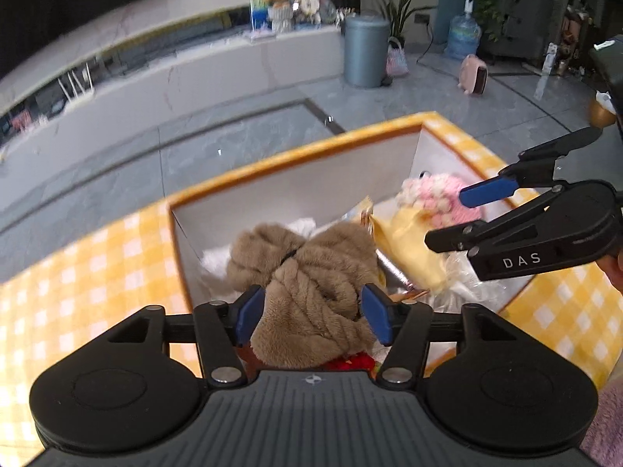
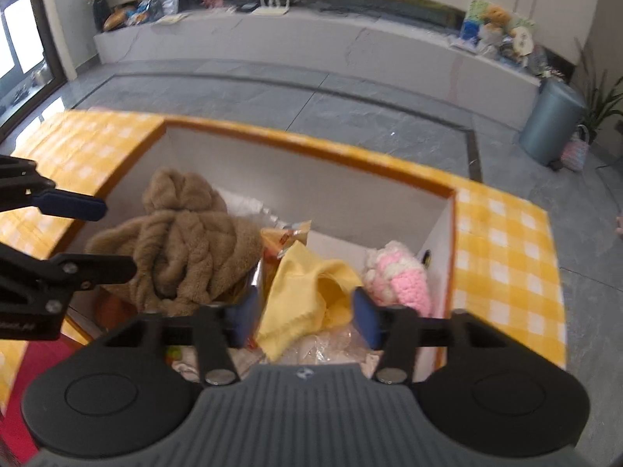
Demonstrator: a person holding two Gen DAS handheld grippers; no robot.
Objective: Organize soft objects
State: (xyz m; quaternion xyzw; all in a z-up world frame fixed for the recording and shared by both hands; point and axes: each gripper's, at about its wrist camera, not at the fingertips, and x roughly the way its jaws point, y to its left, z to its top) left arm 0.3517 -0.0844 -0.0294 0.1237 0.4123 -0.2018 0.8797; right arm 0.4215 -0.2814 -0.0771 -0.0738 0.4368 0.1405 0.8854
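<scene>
A white box with an orange rim holds soft things. A brown plush towel lies at its left. My left gripper is open, its blue pads either side of the towel's near end. A yellow cloth lies in the middle and a pink and white crochet toy at the right. My right gripper is open above the yellow cloth; it also shows in the left wrist view.
The box sits amid a yellow checked cloth. Clear plastic wrap and snack packets lie in the box. Beyond are a grey tiled floor, a white bench and a blue-grey bin.
</scene>
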